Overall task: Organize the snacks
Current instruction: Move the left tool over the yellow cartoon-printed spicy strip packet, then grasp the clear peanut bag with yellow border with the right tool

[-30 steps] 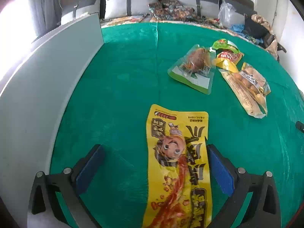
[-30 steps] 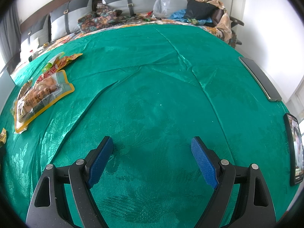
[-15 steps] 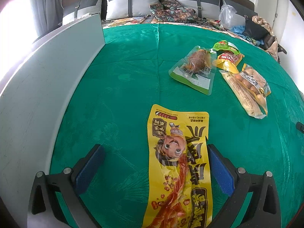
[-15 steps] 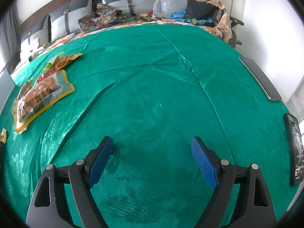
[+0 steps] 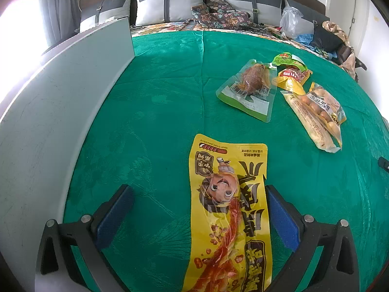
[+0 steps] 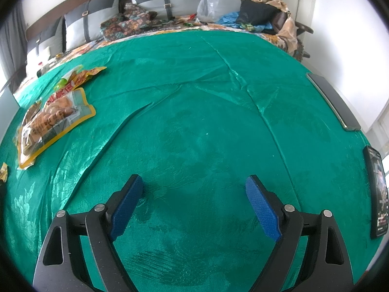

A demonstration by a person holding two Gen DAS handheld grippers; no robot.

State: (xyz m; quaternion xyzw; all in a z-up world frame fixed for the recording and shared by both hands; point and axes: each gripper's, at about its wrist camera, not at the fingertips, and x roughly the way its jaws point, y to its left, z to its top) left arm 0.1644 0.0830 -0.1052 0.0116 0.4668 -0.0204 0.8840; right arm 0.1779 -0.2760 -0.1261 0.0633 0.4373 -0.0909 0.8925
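Where the left tool (image 5: pixel 199 209) looks down on the green-clothed worktop (image 5: pixel 158 102), a long yellow snack packet (image 5: pixel 229 214) lies flat, its near end running out of the bottom of the view. It shows a cartoon face with big eyes, a red streak of sauce and scattered peanuts, and bold dark Chinese characters that I cannot read. The left tool's blue pads stand wide apart; the packet lies between them, its edge just beside the right-hand pad, though contact cannot be told, and the left-hand pad is well clear of it.

Farther off sits a cluster of other snacks: a clear pouch with green edging (image 5: pixel 248 90) holding a brown lump and a barcode label, a green-and-yellow packet (image 5: pixel 290 73) with a red label, a long pale corn-cob packet (image 5: pixel 308 119), and a yellow-edged pouch of round brown balls (image 5: pixel 323 104) partly over it. Their print is too small to read. A pale grey board (image 5: pixel 60 112) borders the cloth on the left.

The right tool (image 6: pixel 194 204) hovers over bare cloth, its jaws opening with nothing between them. Two dark phones (image 6: pixel 333 102) lie at the cloth's right edge.
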